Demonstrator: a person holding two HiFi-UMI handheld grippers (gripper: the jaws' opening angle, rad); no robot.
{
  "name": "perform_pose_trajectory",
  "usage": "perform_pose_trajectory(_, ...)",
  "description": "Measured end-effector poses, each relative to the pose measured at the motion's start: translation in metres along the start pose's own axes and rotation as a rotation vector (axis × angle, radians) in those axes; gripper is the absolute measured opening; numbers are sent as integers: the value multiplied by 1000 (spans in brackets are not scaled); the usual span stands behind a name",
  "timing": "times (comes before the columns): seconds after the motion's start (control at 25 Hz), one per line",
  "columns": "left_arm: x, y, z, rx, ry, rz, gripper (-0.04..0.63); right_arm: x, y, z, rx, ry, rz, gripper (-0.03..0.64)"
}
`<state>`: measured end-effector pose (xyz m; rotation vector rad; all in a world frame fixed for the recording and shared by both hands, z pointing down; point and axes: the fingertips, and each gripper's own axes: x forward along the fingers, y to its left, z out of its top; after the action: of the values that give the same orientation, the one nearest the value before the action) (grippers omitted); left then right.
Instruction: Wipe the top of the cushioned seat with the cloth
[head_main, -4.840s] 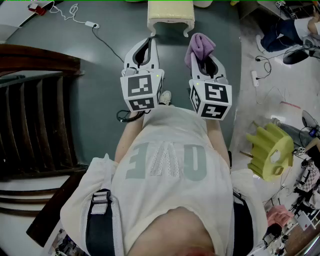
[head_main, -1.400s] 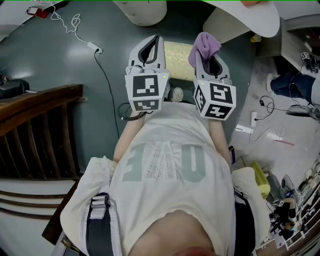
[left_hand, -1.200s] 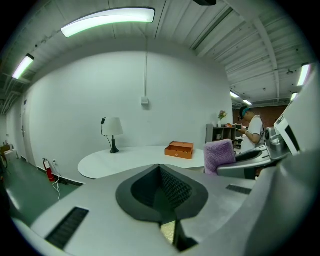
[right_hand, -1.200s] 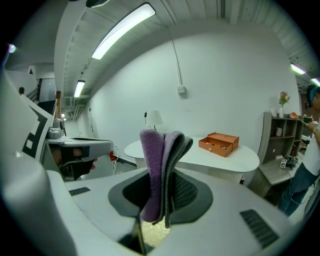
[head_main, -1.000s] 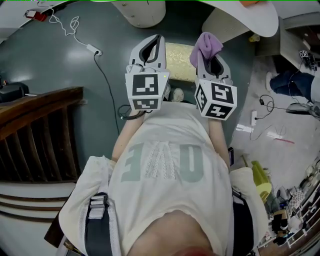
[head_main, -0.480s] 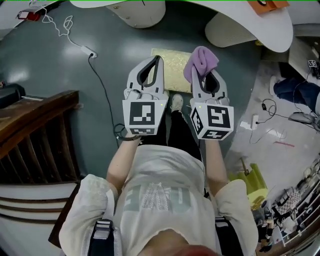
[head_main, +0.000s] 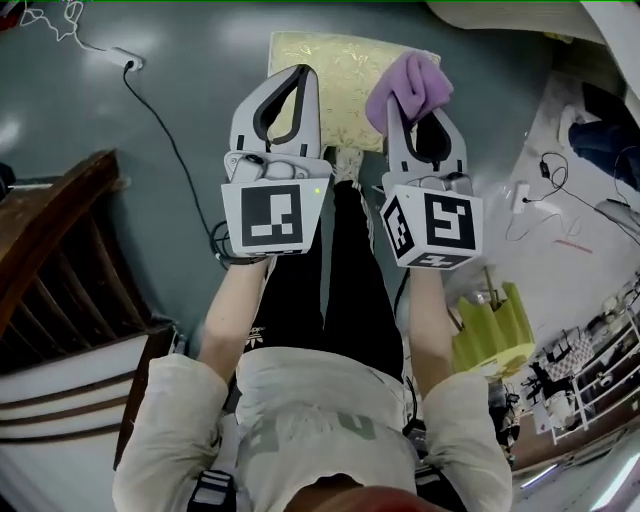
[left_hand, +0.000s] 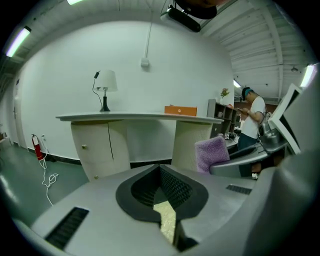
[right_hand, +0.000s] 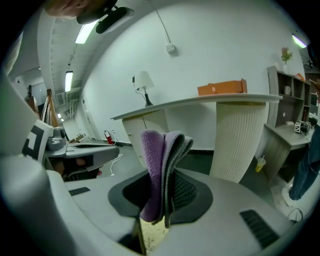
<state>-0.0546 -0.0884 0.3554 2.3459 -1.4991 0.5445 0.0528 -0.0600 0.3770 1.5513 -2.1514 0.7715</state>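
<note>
Purple cloth (head_main: 410, 85) sticks up at 1 o'clock in the head view, pinched in the right gripper (head_main: 420, 115) and overlapping the right edge of the pale yellow cushioned seat (head_main: 335, 60), which stands on the grey-green floor (head_main: 170, 90) at 12 o'clock. The left gripper (head_main: 302, 78) shows against the seat's left part with its tips together. A yellow-green stool (head_main: 490, 330) stands at 4 o'clock and a wooden railing (head_main: 60, 250) at 9 o'clock. In the left gripper view the jaws meet at their tips with nothing between them; a sliver of the seat (left_hand: 167, 220) shows through the gap at 6 o'clock, and the cloth (left_hand: 212, 152) at 3 o'clock. In the right gripper view the jaws clamp the folded cloth (right_hand: 160, 170), which stands upright at the centre, with a lamp (right_hand: 144, 82) at 11 o'clock and an orange box (right_hand: 222, 88) at 1 o'clock on a white counter (right_hand: 200, 102).
</note>
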Motion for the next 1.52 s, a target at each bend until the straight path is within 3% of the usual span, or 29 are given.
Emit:
perform_pose_trajectory(0.36,28,10,-72,-12,11,-9,-8,46,-16,-78,30,87,-16,91)
perform_pose_trajectory(0.76,35,14,-73,10,4,-7,-8,57,-11,-94,11,133,10,91)
perform_pose_trajectory(0.96,35,22,-73,12,-2,27,-8,86,6,-99,36,196,120,91)
perform_pose_trajectory(1.12,29,34,-88,0,56,52,-8,132,30,-117,107,302,226,91)
perform_pose_trajectory(1.36,16,66,-97,-20,71,105,-8,196,79,-119,217,401,327,91)
perform_pose_trajectory(1.52,6,83,-110,-51,81,146,-8,221,99,-129,229,465,354,91)
